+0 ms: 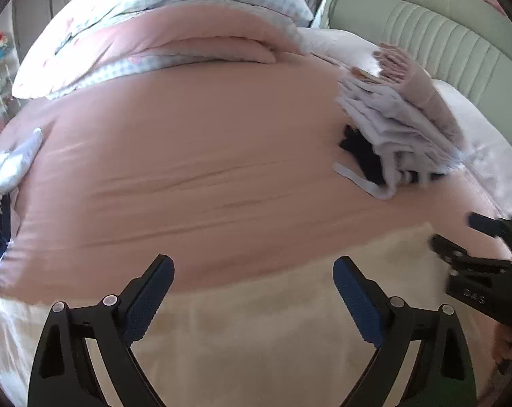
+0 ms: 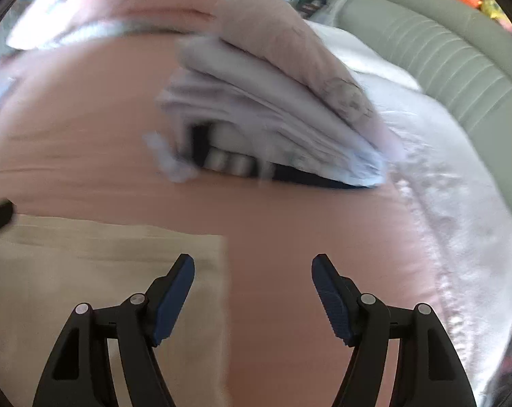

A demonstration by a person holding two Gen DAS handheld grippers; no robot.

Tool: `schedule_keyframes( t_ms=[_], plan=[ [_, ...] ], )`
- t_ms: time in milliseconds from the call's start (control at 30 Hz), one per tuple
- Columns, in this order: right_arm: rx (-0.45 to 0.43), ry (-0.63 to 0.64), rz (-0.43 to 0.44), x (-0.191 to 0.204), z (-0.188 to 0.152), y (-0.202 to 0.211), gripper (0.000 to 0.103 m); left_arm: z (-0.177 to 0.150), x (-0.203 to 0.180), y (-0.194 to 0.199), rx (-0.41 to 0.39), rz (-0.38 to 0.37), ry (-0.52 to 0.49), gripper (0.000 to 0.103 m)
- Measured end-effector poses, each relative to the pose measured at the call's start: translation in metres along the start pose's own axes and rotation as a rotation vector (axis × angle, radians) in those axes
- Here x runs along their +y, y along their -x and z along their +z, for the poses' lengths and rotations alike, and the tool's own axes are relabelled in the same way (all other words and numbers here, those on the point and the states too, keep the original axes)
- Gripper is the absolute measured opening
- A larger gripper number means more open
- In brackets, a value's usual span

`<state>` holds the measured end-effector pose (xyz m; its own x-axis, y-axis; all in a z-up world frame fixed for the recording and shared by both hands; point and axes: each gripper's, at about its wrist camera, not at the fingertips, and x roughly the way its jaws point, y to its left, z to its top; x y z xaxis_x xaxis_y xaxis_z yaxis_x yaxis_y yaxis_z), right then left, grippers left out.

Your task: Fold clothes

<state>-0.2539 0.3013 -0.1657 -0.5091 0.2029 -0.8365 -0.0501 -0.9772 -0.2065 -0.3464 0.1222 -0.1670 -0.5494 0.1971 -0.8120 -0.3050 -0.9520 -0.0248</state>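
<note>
A cream cloth (image 1: 272, 332) lies flat on the pink bedsheet (image 1: 188, 169), its far edge straight. My left gripper (image 1: 253, 264) hovers over that far edge, jaws wide open with nothing between them. In the right wrist view the cream cloth (image 2: 86, 271) ends in a square right-hand corner. My right gripper (image 2: 252, 263) stands open above that corner, its left finger over the cloth and its right finger over bare sheet. The right gripper (image 1: 459, 234) also shows at the right edge of the left wrist view. A stack of folded clothes (image 2: 272, 108) sits beyond.
The stack of folded clothes (image 1: 401, 129) holds grey, dark and dusty-pink pieces. A rolled quilt (image 1: 174, 34) lies across the far side of the bed. A grey padded headboard (image 1: 442, 40) and a white pillow (image 2: 459, 176) are on the right. White and navy garments (image 1: 8, 169) lie at the left edge.
</note>
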Motion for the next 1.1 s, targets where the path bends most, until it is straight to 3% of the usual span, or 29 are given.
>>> schedule_keyframes(
  t_ms=[67,133,267,367,433,500,667,800,867,967,1067,1100],
  plan=[
    [-0.019,0.057,0.123,0.02,-0.004,0.009,0.071,-0.019,0.005,0.006,0.025,0.005,-0.032,0.096],
    [-0.028,0.181,0.17,0.044,-0.017,0.009,0.071,-0.032,0.012,-0.002,0.063,0.025,-0.021,0.096],
    [0.008,0.154,0.026,0.036,-0.019,-0.013,0.071,-0.03,0.034,-0.017,0.052,0.043,0.049,0.097],
    [0.022,0.016,-0.075,0.005,-0.016,-0.02,0.071,-0.012,0.049,-0.023,0.042,0.096,0.087,0.095],
    [0.012,-0.031,-0.01,-0.002,-0.02,-0.009,0.071,-0.002,0.058,-0.018,0.027,0.111,0.106,0.094],
    [-0.007,-0.039,0.06,0.001,-0.027,0.008,0.071,-0.007,0.06,0.011,0.007,0.034,0.089,0.094],
    [0.004,0.005,0.196,0.009,-0.071,0.044,0.071,-0.064,0.058,0.06,0.053,-0.07,0.031,0.094],
    [0.008,0.1,0.144,0.009,-0.12,0.059,0.071,-0.114,0.044,0.078,0.084,-0.131,0.013,0.094],
    [-0.012,0.154,0.11,-0.004,-0.144,0.058,0.072,-0.131,0.045,0.076,0.112,-0.099,-0.005,0.094],
    [-0.029,0.149,0.037,-0.042,-0.15,0.061,0.072,-0.147,0.063,0.087,0.118,-0.006,-0.039,0.094],
    [-0.039,0.062,0.013,-0.08,-0.157,0.059,0.073,-0.158,0.094,0.107,0.108,0.031,0.067,0.094],
    [-0.057,0.069,0.037,-0.074,-0.158,0.067,0.073,-0.161,0.1,0.111,0.096,0.018,0.099,0.094]
  ],
)
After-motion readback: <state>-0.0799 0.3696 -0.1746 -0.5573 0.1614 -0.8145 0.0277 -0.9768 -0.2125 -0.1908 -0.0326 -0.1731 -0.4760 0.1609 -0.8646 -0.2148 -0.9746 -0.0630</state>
